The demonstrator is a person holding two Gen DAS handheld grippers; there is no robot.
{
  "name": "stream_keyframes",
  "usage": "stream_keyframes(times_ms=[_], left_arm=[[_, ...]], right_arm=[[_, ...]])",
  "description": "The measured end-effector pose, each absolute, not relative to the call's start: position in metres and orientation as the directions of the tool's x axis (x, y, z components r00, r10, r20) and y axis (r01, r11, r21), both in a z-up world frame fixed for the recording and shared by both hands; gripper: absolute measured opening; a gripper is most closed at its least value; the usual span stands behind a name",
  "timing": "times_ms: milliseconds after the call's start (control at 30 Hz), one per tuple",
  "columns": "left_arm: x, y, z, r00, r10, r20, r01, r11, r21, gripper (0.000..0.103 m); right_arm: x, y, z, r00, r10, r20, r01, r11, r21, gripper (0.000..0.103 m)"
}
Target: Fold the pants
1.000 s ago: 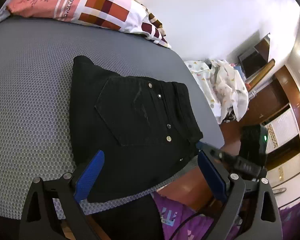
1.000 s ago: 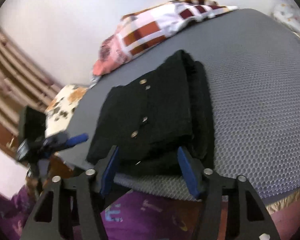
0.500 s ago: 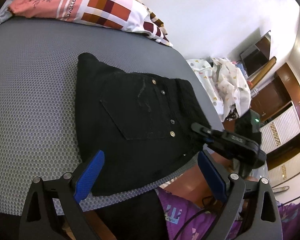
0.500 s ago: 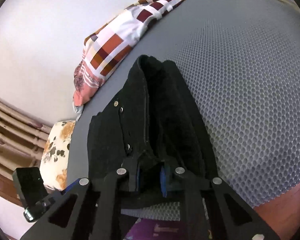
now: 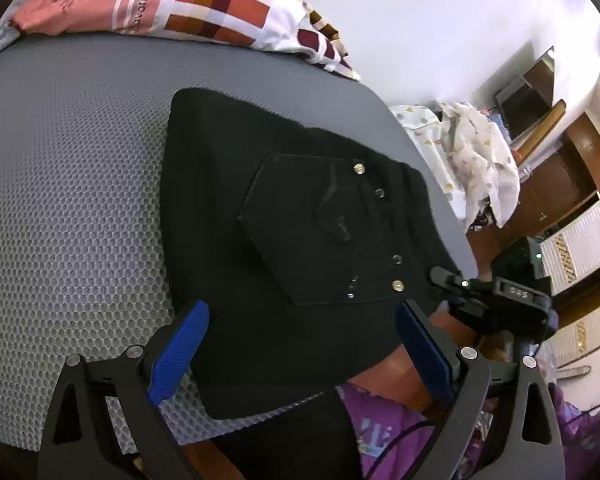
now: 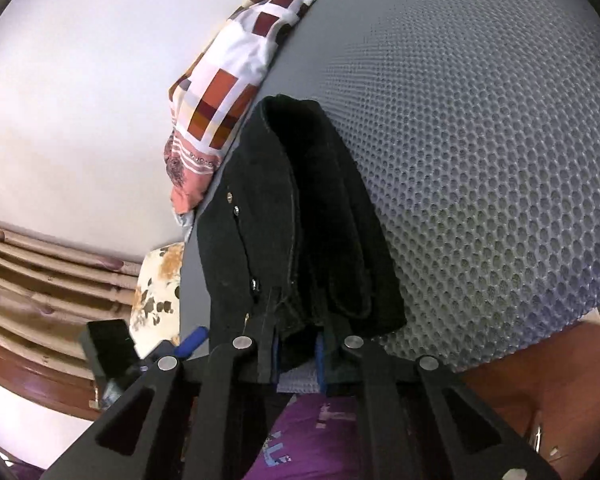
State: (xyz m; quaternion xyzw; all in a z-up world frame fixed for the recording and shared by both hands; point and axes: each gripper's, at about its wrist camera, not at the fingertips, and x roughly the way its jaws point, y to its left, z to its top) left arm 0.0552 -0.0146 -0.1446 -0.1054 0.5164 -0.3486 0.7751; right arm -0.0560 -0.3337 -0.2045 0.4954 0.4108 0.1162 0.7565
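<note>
Folded black pants lie on the grey honeycomb mat, back pocket and metal rivets up. My left gripper is open, its blue pads on either side of the pants' near edge, holding nothing. In the right wrist view the pants stretch away from me; my right gripper is shut on their near edge, cloth bunched between the blue pads. The right gripper also shows in the left wrist view at the pants' right corner.
A patchwork pillow lies at the mat's far edge. A white patterned cloth heap and wooden furniture stand to the right. The person's purple clothing is below the mat's near edge. A floral cushion lies left.
My right gripper moved in and shut on the near edge of the pants. My left gripper stayed open and shifted slightly along the near edge.
</note>
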Motion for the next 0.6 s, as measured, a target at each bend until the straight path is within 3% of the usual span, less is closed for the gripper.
stream_keyframes(times_ms=[200,400,467,533,600], left_arm=[[0.06,-0.015,-0.147,0.233,-0.64,-0.732,0.427,0.744,-0.514,0.094],[0.059,-0.015,-0.144,0.248,-0.636,-0.731,0.431,0.748,-0.505,0.094],[0.059,-0.014,-0.142,0.271,-0.624,-0.733,0.433,0.759,-0.487,0.094],[0.06,-0.012,-0.14,0.293,-0.614,-0.733,0.428,0.77,-0.473,0.094],[0.061,-0.006,-0.139,0.314,-0.613,-0.725,0.42,0.775,-0.473,0.094]], right_arm=[[-0.054,-0.344,-0.205,0.629,0.613,-0.478,0.24,0.432,0.869,0.017],[-0.049,-0.347,-0.17,0.637,0.479,-0.604,0.21,0.646,0.734,0.024],[-0.043,-0.347,-0.162,0.638,0.445,-0.628,0.192,0.698,0.689,0.033],[-0.032,-0.346,-0.158,0.632,0.429,-0.645,0.167,0.737,0.654,0.048],[-0.021,-0.345,-0.157,0.624,0.427,-0.655,0.145,0.759,0.634,0.055]])
